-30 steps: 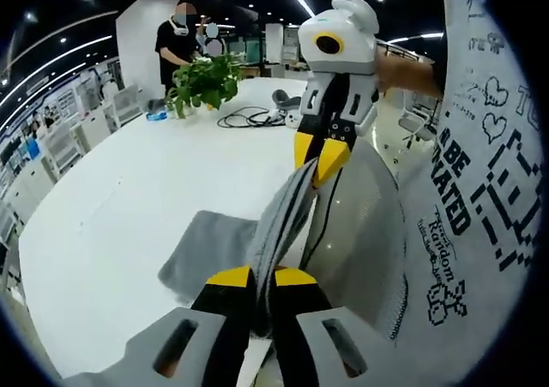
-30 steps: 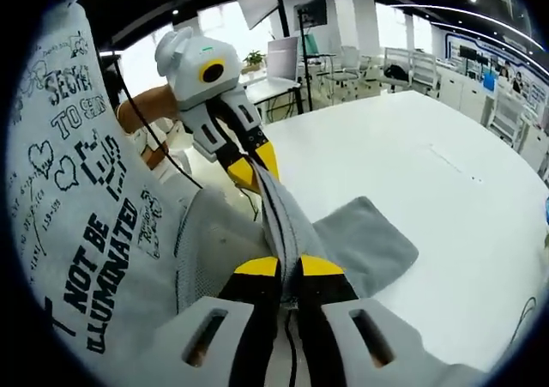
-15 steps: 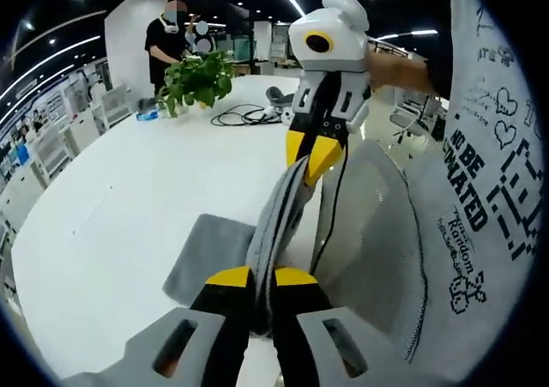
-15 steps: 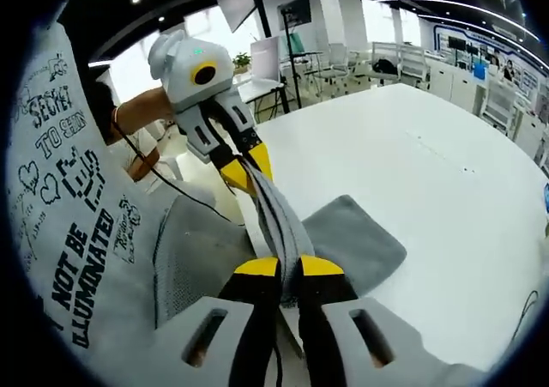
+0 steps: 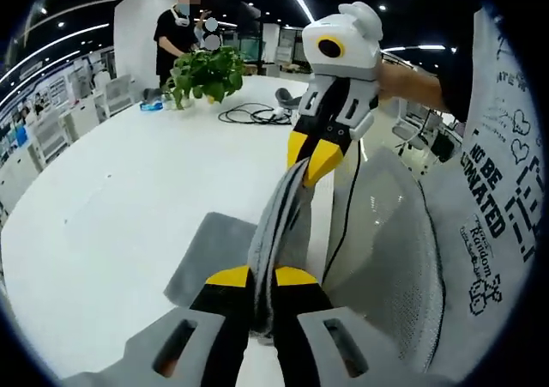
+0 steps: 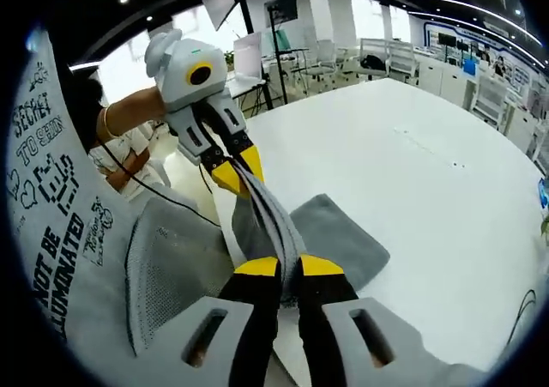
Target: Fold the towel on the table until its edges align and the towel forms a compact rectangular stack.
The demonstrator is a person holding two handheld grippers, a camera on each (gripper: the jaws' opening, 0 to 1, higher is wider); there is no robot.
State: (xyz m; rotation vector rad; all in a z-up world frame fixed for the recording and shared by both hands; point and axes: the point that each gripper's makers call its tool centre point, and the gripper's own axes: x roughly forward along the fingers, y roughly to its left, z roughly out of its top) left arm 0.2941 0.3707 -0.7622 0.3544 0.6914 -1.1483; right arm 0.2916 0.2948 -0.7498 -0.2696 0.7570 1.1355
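Note:
A grey towel (image 5: 279, 224) is stretched taut between my two grippers, its lower part hanging down onto the white table (image 5: 129, 190). My left gripper (image 5: 262, 277) is shut on one end of the held edge. The right gripper (image 5: 313, 155) faces it in the left gripper view, shut on the other end. In the right gripper view my right gripper (image 6: 289, 267) clamps the towel (image 6: 334, 237), and the left gripper (image 6: 233, 172) holds the far end. The draped part lies near the table's edge.
A potted plant (image 5: 206, 74) and black cables (image 5: 253, 115) sit at the table's far end, with a person (image 5: 180, 35) standing behind. A grey mesh office chair (image 5: 390, 241) stands beside the table edge. The person's printed white shirt (image 6: 51, 198) fills one side.
Both views have shifted slightly. The towel stays stretched between the shut grippers, and more of the chair shows beside the table.

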